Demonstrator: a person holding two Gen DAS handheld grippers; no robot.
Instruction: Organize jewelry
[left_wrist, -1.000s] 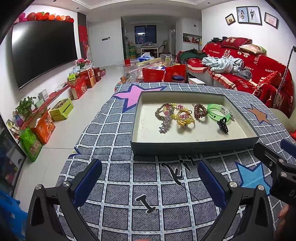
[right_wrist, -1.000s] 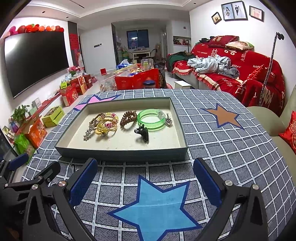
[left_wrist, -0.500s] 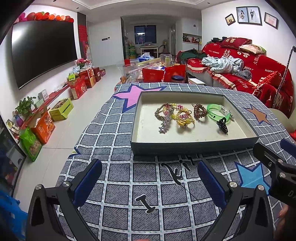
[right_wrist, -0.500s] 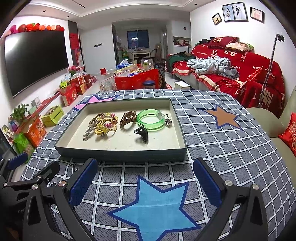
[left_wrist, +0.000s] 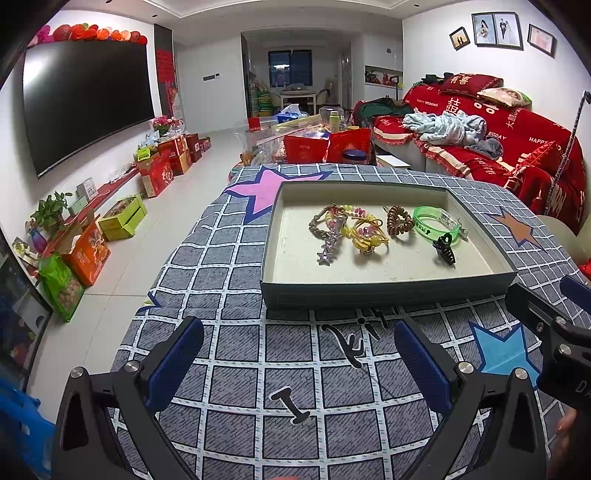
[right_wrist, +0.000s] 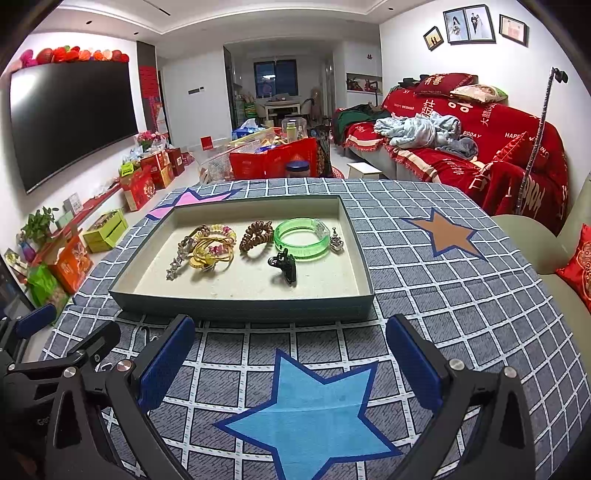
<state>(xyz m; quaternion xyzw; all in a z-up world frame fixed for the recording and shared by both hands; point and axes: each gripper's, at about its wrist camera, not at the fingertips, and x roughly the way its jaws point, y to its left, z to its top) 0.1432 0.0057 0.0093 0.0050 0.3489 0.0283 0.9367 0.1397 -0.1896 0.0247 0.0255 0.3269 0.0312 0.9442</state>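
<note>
We hold both grippers, left (left_wrist: 299, 362) and right (right_wrist: 290, 354), low over the counter's (right_wrist: 461, 295) near edge, jaws wide open and empty; their handles are cut off.

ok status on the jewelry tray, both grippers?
Left gripper and right gripper open, empty, short of the tray. Jewelry all in tray: green bangle, black claw clip, brown coil tie. Nothing blocking the approach.

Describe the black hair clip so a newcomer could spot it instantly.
Find the shallow grey tray on the checked tablecloth. Along its right half lies a green bangle; the black claw clip sits just in front of it. It is the only black piece and lies nearest the tray's front wall.
</note>
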